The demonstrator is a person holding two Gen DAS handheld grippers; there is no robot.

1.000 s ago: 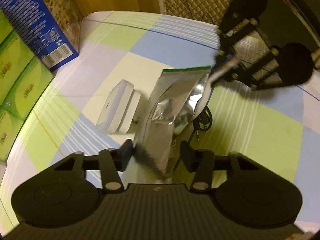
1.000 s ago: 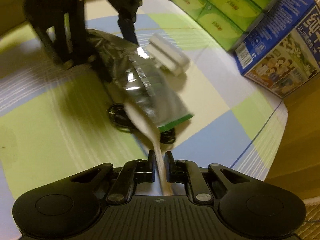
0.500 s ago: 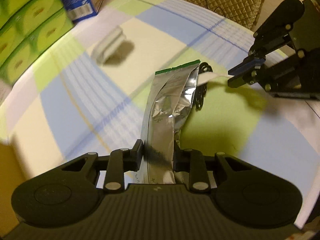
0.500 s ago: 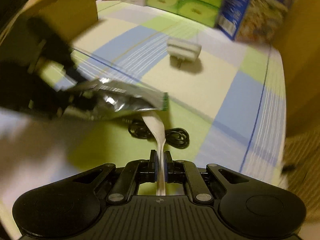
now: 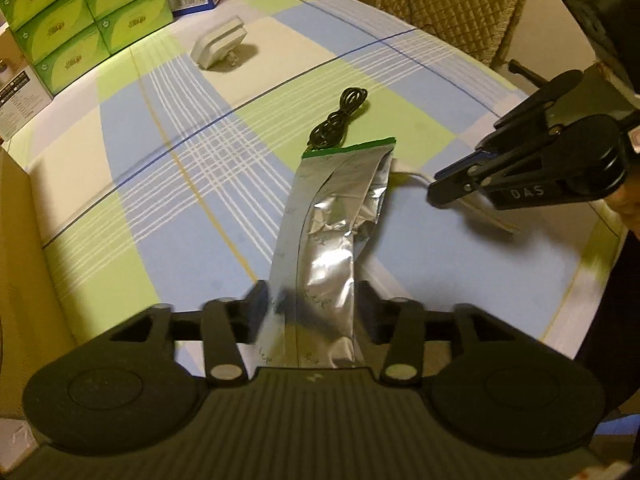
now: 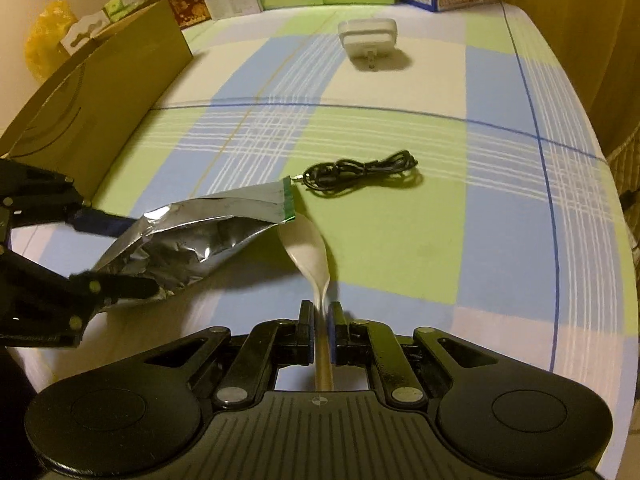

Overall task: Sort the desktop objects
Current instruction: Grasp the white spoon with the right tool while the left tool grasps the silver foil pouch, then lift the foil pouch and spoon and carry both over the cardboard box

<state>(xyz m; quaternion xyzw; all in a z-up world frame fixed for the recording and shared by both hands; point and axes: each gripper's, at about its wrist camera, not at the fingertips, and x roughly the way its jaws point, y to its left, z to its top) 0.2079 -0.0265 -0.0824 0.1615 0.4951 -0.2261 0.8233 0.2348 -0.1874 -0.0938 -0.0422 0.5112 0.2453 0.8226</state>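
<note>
Left gripper (image 5: pixel 310 300) clamps a foil pouch (image 5: pixel 332 220) up off the checked tablecloth (image 6: pixel 400 240). Right gripper (image 6: pixel 320 320) pinches a white spoon (image 6: pixel 308 248), bowl right at the pouch's open green-edged mouth. Contents hidden. Black cable (image 6: pixel 360 174) lies beyond.

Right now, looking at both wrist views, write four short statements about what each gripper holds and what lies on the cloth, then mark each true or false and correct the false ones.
1. The left gripper holds a silver foil pouch. True.
2. The right gripper is open. False: it is shut on a white spoon.
3. The black cable lies inside the pouch. False: it lies on the checked tablecloth.
4. A white charger sits beyond the cable. True.
</note>
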